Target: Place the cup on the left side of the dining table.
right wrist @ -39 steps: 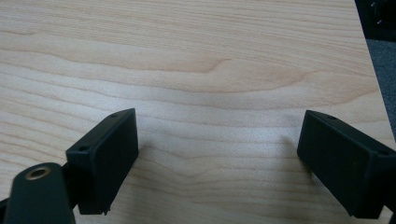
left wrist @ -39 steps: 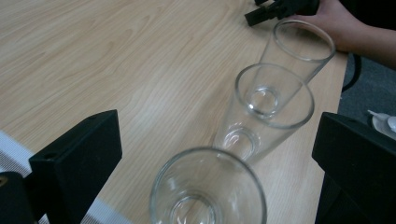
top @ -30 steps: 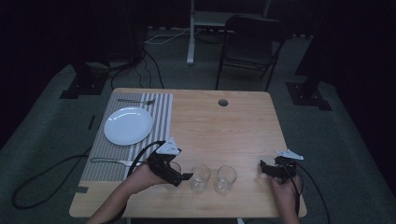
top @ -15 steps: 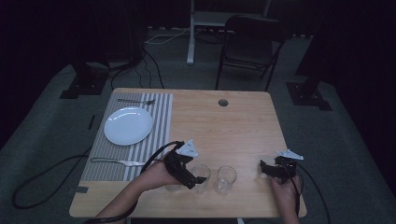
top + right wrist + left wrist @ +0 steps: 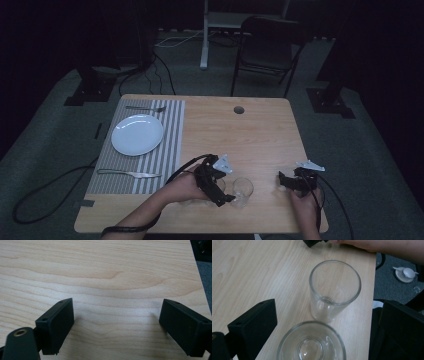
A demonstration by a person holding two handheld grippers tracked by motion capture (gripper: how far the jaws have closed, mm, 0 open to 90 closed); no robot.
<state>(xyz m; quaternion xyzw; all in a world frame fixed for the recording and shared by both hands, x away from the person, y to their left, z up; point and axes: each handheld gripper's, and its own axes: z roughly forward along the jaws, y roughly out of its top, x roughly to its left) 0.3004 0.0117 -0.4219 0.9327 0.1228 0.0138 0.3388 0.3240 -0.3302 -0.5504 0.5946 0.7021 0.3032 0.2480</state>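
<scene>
At the table's left, a grey striped placemat point(image 5: 150, 150) carries a white plate point(image 5: 137, 134), with a fork point(image 5: 145, 108) lying at the mat's far edge and a knife point(image 5: 129, 173) at its near edge. A black cable point(image 5: 47, 187) loops off the table's left side onto the carpet.

Right of the mat, on the bare wooden table point(image 5: 250, 135), the left gripper point(image 5: 218, 187) sits near the front edge, its jaws spread wide. The near glass point(image 5: 312, 342) stands upright between those jaws in the left gripper view, neither jaw touching it as far as can be seen. Just beyond it, almost rim to rim, stands the far glass point(image 5: 334, 290), also upright and empty; in the high view this second glass point(image 5: 242, 191) sits just right of the gripper's tips. It is the closest thing to the jaws, crowding the open side.

Further right, well apart from the glasses, the right gripper point(image 5: 289, 181) rests low over the table near its right front corner, jaws apart with only bare wood grain between them.

Behind the table, a round cable hole point(image 5: 239, 109) sits near the far edge, and a dark chair point(image 5: 267, 47) stands on the carpet beyond.
</scene>
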